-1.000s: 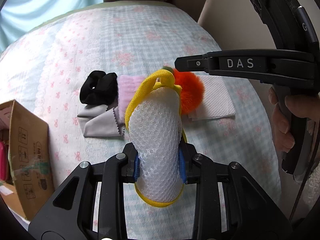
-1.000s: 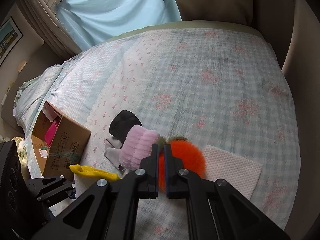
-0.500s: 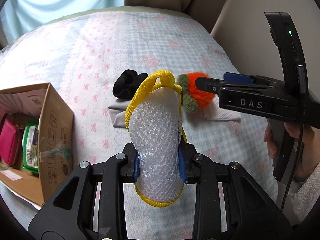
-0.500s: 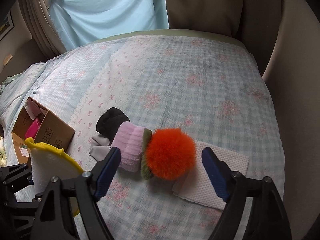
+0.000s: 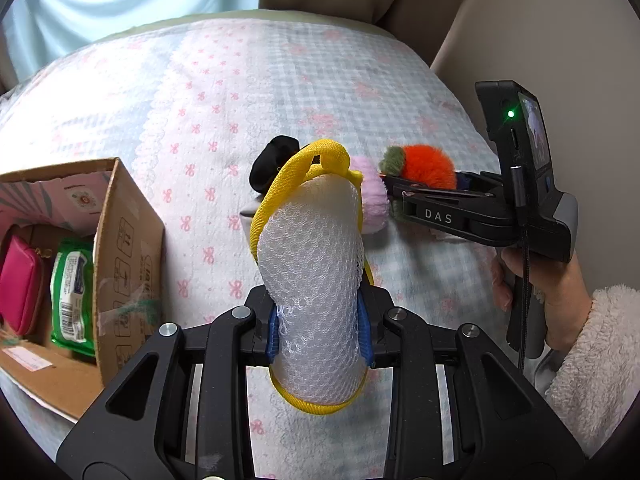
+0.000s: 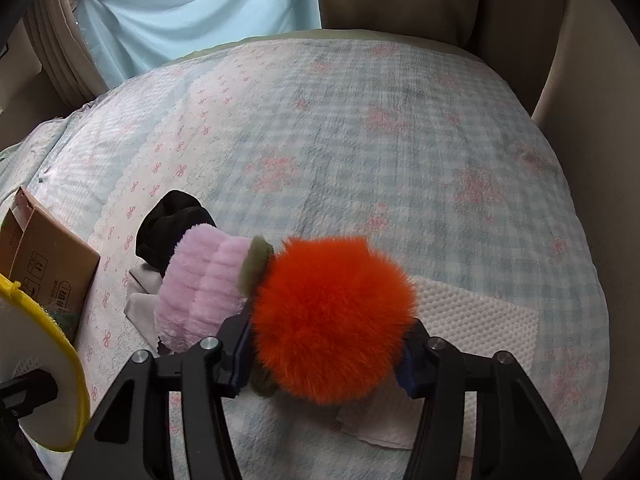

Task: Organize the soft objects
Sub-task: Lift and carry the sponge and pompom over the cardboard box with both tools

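The left tool (image 5: 320,332) is closed on a white mesh pouch with yellow trim (image 5: 316,280). Both blue pads press into the pouch's lower sides, and the pouch stands upright between them, filling the centre of the left wrist view. Its yellow loop reaches the middle of the frame.

The right tool (image 6: 326,354) has its fingers spread about the width of an orange pompom (image 6: 332,320). One blue pad sits at each flank of the fur. Whether the pads are pressing the pompom cannot be told. In the left wrist view the right tool enters from the right edge, with the right hand (image 5: 560,292) gripping its handle at lower right.

An olive-green tuft (image 6: 254,266) adjoins the pompom on its left. A pink fluffy band (image 6: 200,288) lies just beside that tuft, left of centre in the right wrist view. A black scrunchie (image 6: 168,224) sits above and left of the band, touching it. A grey cloth (image 6: 140,304) shows below the scrunchie. A white textured cloth (image 6: 472,316) lies flat under and to the right of the pompom.

All items rest on a bed with a pale blue checked cover (image 6: 380,140). An open cardboard box (image 5: 120,240) stands at the left of the left wrist view. It holds a pink pouch (image 5: 20,284) and a green wipes pack (image 5: 72,292).
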Motion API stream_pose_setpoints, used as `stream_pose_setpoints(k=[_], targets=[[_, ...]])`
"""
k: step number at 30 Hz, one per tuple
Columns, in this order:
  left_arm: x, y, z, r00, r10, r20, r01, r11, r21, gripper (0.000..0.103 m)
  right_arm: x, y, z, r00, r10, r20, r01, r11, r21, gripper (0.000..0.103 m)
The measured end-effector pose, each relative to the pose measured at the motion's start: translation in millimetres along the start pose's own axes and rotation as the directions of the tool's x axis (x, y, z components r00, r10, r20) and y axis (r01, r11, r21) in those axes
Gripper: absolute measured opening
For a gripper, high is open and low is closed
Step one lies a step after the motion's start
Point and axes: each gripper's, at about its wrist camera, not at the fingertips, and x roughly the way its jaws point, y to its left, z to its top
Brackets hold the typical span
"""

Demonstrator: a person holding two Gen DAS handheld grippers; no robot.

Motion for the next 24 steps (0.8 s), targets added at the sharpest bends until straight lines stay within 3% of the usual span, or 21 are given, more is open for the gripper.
stream_pose_setpoints(k=[3, 13, 18, 24], targets=[[4, 1, 2, 1.0, -0.002, -0.004, 0.002, 1.0, 0.001, 0.026, 2, 3, -1, 1.0, -0.01, 0.011, 0.01, 1.0, -0.004, 0.038], [1, 3, 8, 1.0, -0.012, -0.003, 0.012, 1.0, -0.004, 0.026, -18, -2, 3, 1.0, -0.008, 0.026, 0.007, 1.0, 0.029, 0.037], [-26, 4, 18, 1.0, -0.017, 0.025, 0.017, 1.0, -0.005, 0.026, -69, 6, 14, 0.997, -0.025, 0.067, 0.022, 0.999, 0.047, 0.037], [-88, 8, 37, 0.996, -0.018, 0.082, 0.019, 1.0, -0.018, 0.026, -158, 36, 35, 0.992, -0.048, 0.117, 0.042, 0.998, 0.056, 0.037]])
